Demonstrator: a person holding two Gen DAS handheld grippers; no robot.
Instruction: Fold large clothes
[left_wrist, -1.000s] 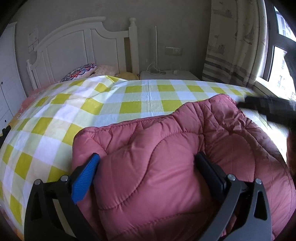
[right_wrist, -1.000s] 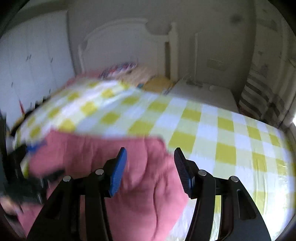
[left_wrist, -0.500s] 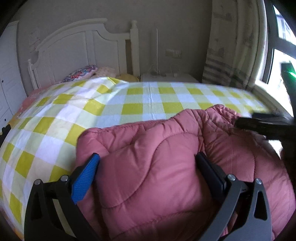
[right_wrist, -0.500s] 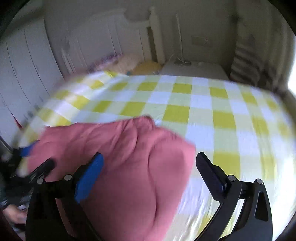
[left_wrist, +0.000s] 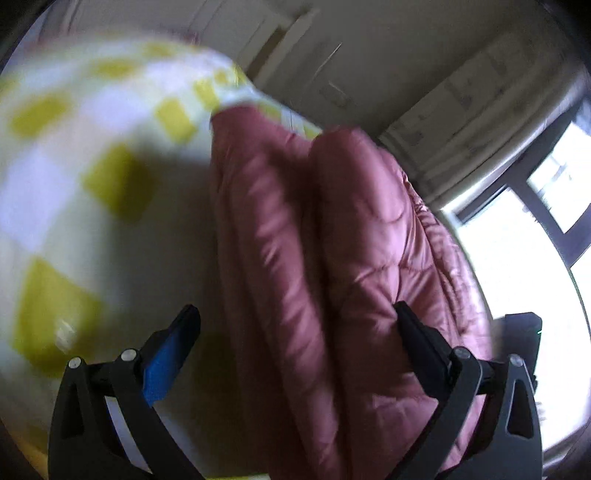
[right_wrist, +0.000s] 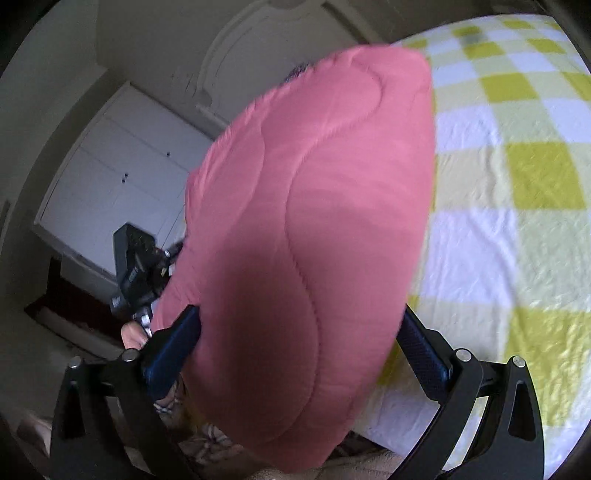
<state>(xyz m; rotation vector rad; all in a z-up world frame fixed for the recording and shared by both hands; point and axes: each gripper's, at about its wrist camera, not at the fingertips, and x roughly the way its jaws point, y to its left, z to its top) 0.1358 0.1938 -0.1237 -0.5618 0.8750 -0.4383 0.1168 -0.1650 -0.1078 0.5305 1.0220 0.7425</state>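
Quilted pink garment (right_wrist: 306, 240), bulky and already doubled over, filling the centre of both wrist views above the yellow-and-white checked bedspread (right_wrist: 517, 177), which takes the right of the right view and the blurred upper left of the left view. Likely mid-fold, lifting or turning the bundle; next move probably calling for laying it flat and squaring the edges. Right gripper (right_wrist: 299, 339) spread wide with padding bulging between both fingers; left gripper (left_wrist: 295, 332) equally spread, garment against its right finger only.
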